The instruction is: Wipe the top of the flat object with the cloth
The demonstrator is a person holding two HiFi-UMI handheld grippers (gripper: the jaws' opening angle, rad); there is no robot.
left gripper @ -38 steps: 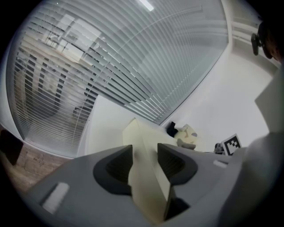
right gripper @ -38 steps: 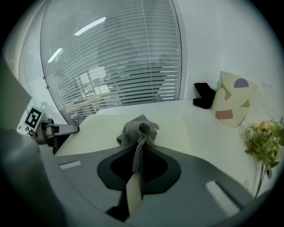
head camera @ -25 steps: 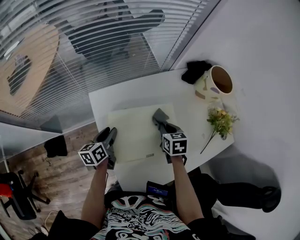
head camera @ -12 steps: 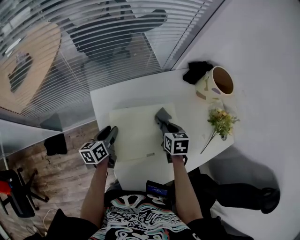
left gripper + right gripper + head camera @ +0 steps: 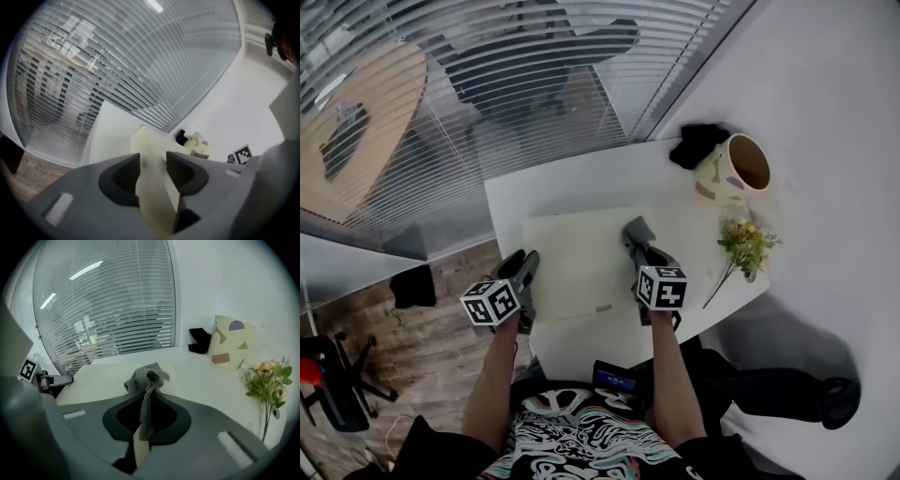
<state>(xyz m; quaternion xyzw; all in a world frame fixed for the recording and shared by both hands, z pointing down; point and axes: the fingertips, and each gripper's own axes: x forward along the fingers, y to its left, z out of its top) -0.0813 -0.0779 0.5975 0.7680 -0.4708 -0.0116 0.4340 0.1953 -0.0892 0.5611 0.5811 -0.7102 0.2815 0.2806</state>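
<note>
On worktop point(image 5: 558, 187), board point(image 5: 577, 262) lying flat near front edge. Left tool point(image 5: 527, 269) clamping board's left edge. Right tool point(image 5: 639, 246) pinching grey cloth point(image 5: 635, 228), resting it near board's right edge. Wiping seemingly under way, much of top probably left. Only gripper views showing both grips close: cloth bunching between jaws, board edge running between them.

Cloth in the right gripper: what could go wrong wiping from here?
The right gripper pinches only a narrow fold of the cloth, so dragging might pull it loose. The left gripper clamps the board at one edge only; hard strokes could swivel it. The flowers and cup sit just right of the board, so a wide sweep may hit them.
</note>
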